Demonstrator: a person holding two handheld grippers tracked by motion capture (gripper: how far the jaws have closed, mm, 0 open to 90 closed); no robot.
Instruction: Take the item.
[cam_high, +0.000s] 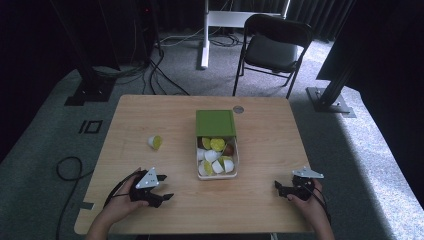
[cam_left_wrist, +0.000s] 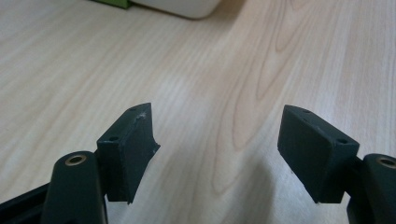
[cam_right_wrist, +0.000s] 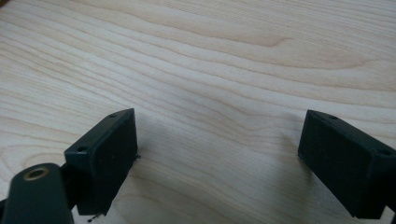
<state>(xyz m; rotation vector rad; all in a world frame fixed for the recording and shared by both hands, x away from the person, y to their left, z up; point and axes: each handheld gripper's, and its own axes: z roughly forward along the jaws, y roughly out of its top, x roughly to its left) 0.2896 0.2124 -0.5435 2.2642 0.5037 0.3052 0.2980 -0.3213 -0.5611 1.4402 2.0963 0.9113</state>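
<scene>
A white tray (cam_high: 199, 172) in the middle of the wooden table (cam_high: 150, 112) holds several white and yellow-green capsules, and a green lid (cam_high: 215, 123) lies over its far end. One loose capsule (cam_high: 155, 142) lies on its side left of the tray. My left gripper (cam_high: 167, 192) rests low near the front left edge, open, with only bare wood between its pads (cam_left_wrist: 135, 149). At the front right, my right gripper (cam_high: 277, 188) is open too, its pads (cam_right_wrist: 105, 156) over bare table. The tray's near corner (cam_left_wrist: 187, 7) shows at the top of the left gripper view.
A small dark round disc (cam_high: 238, 109) sits on the table behind the green lid. Beyond the table stand a black folding chair (cam_high: 272, 47), a white desk leg (cam_high: 204, 35) and cables on the grey floor.
</scene>
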